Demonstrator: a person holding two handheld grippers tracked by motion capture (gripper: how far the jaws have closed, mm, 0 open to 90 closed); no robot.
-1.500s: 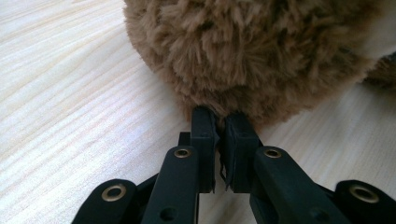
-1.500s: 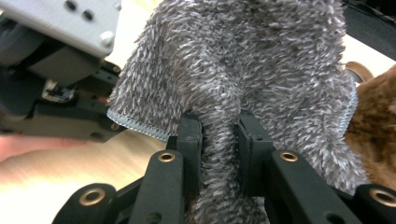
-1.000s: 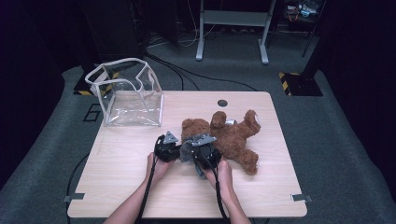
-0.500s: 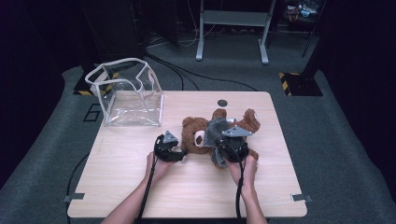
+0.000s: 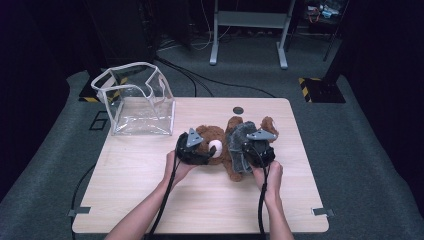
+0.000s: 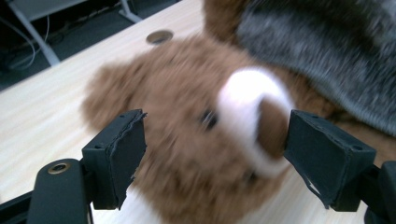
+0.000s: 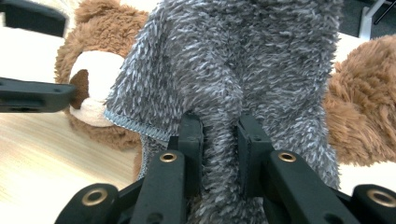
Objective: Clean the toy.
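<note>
On the pale wooden counter (image 5: 150,175) the brown plush teddy bear (image 5: 212,145) lies half-dressed — right tool (image 7: 219,135) clamped on its fuzzy grey garment (image 7: 243,60), left tool (image 6: 212,158) just opened, jaws apart around the head — next, regrip and pull the garment on.

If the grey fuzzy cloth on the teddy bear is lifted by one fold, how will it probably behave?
The grey fuzzy cloth will probably hang limp: it already bunches between the pads of the right gripper. It looks light, so it should rise easily. Its long pile may catch on the fur of the teddy bear and drag a little.
</note>
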